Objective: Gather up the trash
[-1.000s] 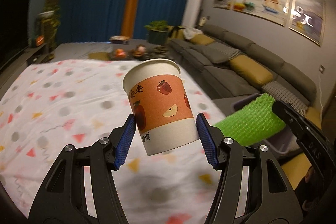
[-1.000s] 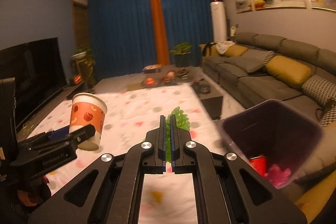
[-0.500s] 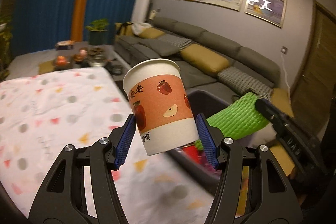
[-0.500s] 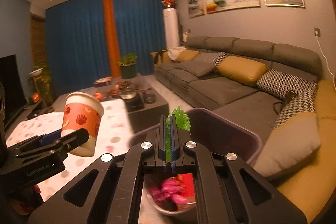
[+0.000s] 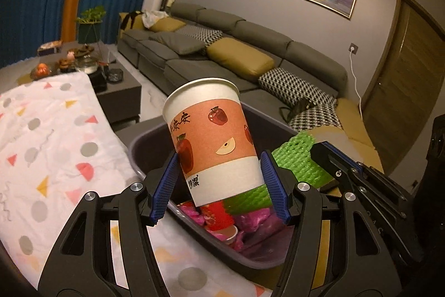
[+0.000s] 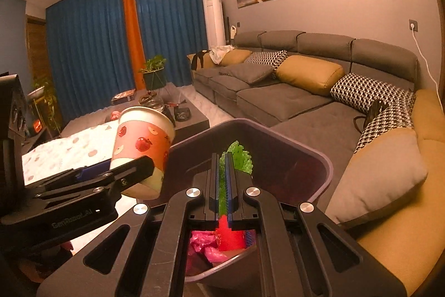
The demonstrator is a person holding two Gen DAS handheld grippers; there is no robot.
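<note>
My left gripper [image 5: 219, 185] is shut on a paper cup [image 5: 212, 135], white with an orange band and apple pictures, and holds it upright above the dark bin [image 5: 144, 146]. The cup also shows in the right wrist view [image 6: 141, 149], left of the bin [image 6: 319, 157]. My right gripper [image 6: 221, 180] is shut on a green foam net [image 6: 239, 160] and holds it over the bin; the net also shows in the left wrist view [image 5: 297, 160]. Red and pink trash [image 5: 219, 213] lies inside the bin.
A table with a white patterned cloth [image 5: 47, 146] lies left of the bin. A grey sofa [image 6: 292, 93] with yellow and checked cushions runs along the right. A low dark coffee table [image 5: 116, 85] with dishes stands behind the bin.
Both grippers have swung right from over the clothed table to above the bin, carrying the cup and the foam net. Both grips are unchanged.
</note>
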